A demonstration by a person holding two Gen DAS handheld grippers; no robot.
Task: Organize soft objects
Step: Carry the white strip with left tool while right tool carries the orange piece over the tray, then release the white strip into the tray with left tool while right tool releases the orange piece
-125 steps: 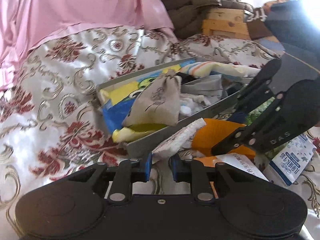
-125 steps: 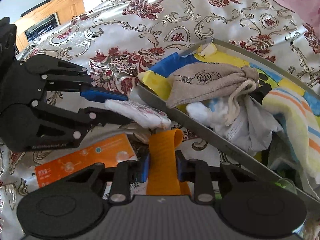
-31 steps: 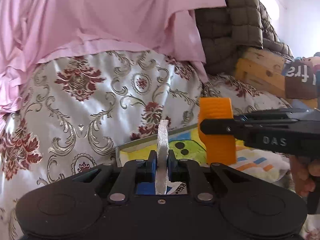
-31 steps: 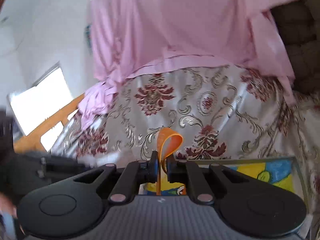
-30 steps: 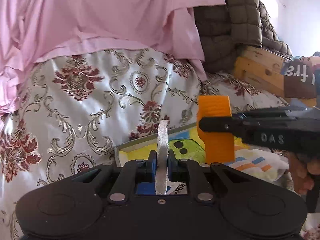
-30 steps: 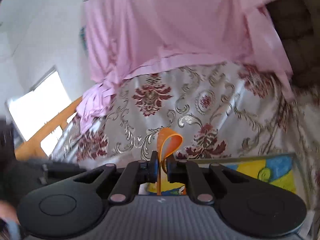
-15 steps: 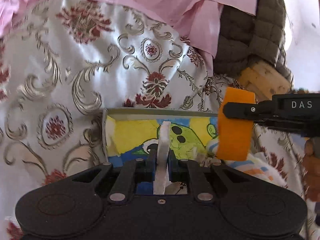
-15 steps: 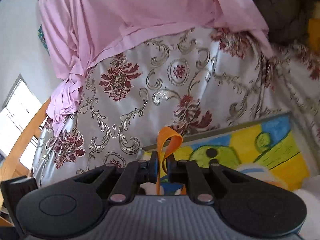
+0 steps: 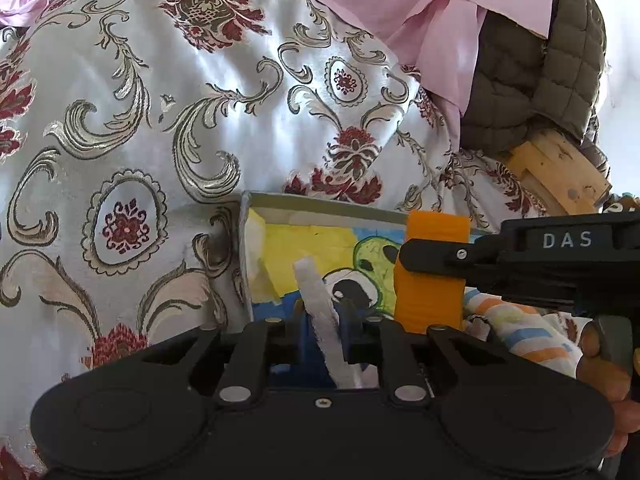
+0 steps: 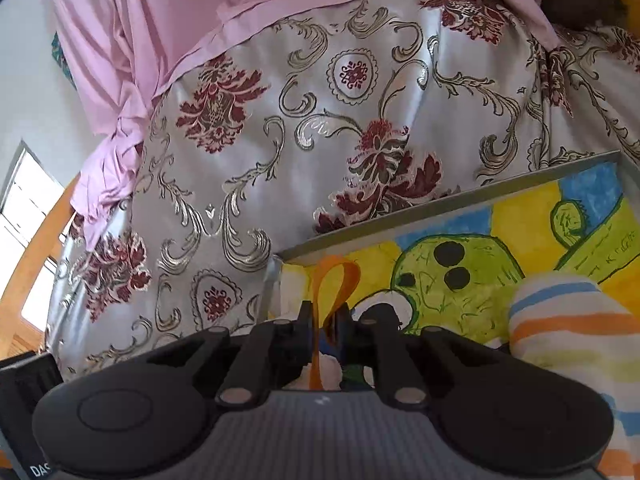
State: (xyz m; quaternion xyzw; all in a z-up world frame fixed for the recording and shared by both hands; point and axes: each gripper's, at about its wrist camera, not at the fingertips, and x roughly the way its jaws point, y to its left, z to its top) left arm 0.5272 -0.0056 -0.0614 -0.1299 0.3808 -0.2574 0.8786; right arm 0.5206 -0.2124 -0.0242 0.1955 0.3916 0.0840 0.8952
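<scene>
Over the bed, both claws hang above the near-left corner of the cartoon-printed box (image 9: 320,216).

Left claw (image 9: 323,322): jaws opening. White fabric strip (image 9: 316,300) sits between them, tilted, looks loose already; pads appear clear of it.

Right claw (image 10: 324,322): jaws opening too, only slightly. Orange band (image 10: 334,280) is looped between them and looks lightly pinched at best. From the left wrist view it hangs just above the striped towel (image 9: 520,332) already lying in the box.

Step in hand, as I read it: drop-off of both soft items into the box.

Next: spread both claws fully and let strip and band fall inside the wall, not onto the floral bedspread (image 9: 200,120). Then lift straight out so neither piece snags on a pad.
</scene>
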